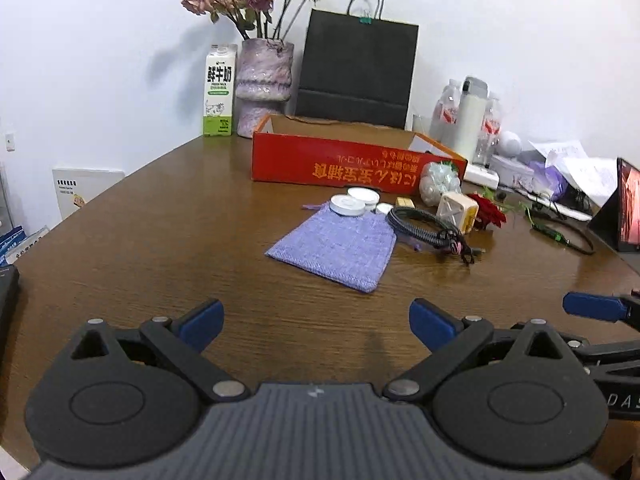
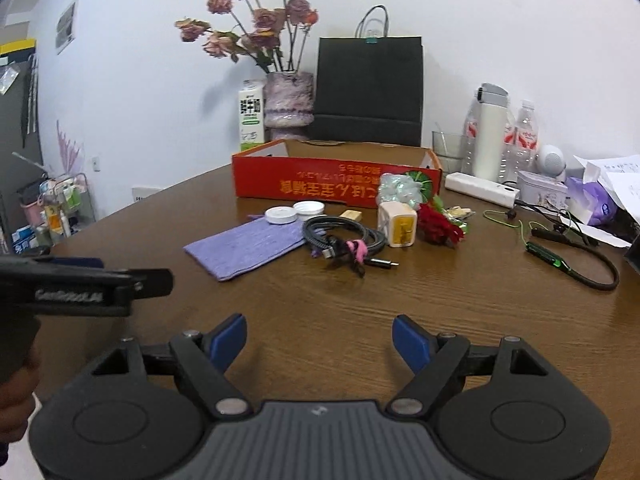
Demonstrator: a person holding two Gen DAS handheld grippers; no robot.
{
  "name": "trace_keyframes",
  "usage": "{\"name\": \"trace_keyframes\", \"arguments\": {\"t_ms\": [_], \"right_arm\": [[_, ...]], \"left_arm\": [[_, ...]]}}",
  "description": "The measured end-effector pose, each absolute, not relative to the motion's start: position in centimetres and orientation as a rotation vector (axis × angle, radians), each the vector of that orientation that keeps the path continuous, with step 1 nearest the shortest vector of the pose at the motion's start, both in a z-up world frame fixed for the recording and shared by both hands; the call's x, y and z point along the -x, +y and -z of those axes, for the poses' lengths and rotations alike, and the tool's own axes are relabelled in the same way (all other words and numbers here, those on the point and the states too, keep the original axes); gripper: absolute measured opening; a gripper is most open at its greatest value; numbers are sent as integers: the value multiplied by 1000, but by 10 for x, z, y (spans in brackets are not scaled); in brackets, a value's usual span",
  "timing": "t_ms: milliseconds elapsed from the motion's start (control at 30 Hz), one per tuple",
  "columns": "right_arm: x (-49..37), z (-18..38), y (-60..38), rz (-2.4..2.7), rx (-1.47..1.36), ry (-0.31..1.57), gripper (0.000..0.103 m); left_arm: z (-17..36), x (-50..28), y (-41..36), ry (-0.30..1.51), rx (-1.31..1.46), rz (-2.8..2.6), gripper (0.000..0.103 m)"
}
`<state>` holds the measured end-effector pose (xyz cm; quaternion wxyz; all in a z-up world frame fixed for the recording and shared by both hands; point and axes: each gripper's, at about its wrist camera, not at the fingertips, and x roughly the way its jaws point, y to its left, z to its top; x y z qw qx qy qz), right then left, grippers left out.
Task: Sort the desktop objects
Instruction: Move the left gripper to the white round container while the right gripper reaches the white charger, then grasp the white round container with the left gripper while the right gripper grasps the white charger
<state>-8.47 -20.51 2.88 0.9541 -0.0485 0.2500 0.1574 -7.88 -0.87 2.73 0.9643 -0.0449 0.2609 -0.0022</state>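
A purple cloth pouch (image 1: 336, 246) (image 2: 244, 246) lies on the brown table (image 1: 160, 240), in front of an open red box (image 1: 340, 164) (image 2: 332, 182). Beside the pouch are two white round lids (image 1: 347, 204) (image 2: 282, 214), a coiled black cable (image 1: 424, 226) (image 2: 344, 240), a white and yellow charger (image 1: 456, 212) (image 2: 398, 224), a red flower (image 1: 490, 211) (image 2: 440, 226) and a white mesh bundle (image 1: 438, 182) (image 2: 400, 190). My left gripper (image 1: 316, 326) is open and empty, near the table's front. My right gripper (image 2: 319, 344) is open and empty, to the right of the left one.
A milk carton (image 1: 218, 92), a vase of dried roses (image 1: 264, 84) and a black paper bag (image 1: 356, 68) stand at the back wall. Bottles (image 2: 492, 132), a power strip (image 2: 480, 190), papers and a green-black neckband earphone (image 2: 568, 264) lie at the right.
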Motion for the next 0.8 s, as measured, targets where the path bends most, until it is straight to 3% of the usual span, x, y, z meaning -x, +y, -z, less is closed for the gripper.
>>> {"name": "trace_keyframes", "arguments": {"t_ms": [300,467,600,800], "right_arm": [[55,-38,-220,-259,97,512,78],[19,-43,-229,-279,25,551,71],[-18,-41,-231,-262,-8,578,60],[-76,-45,-234,-252,3,575,53]], "left_arm": [[-27,59,-15,574,69,17,97],[-29,26,-16,612,48,46,88],[-40,-11,-16,556,69,47,88],[-38,-87,-21,622,97,95,73]]}}
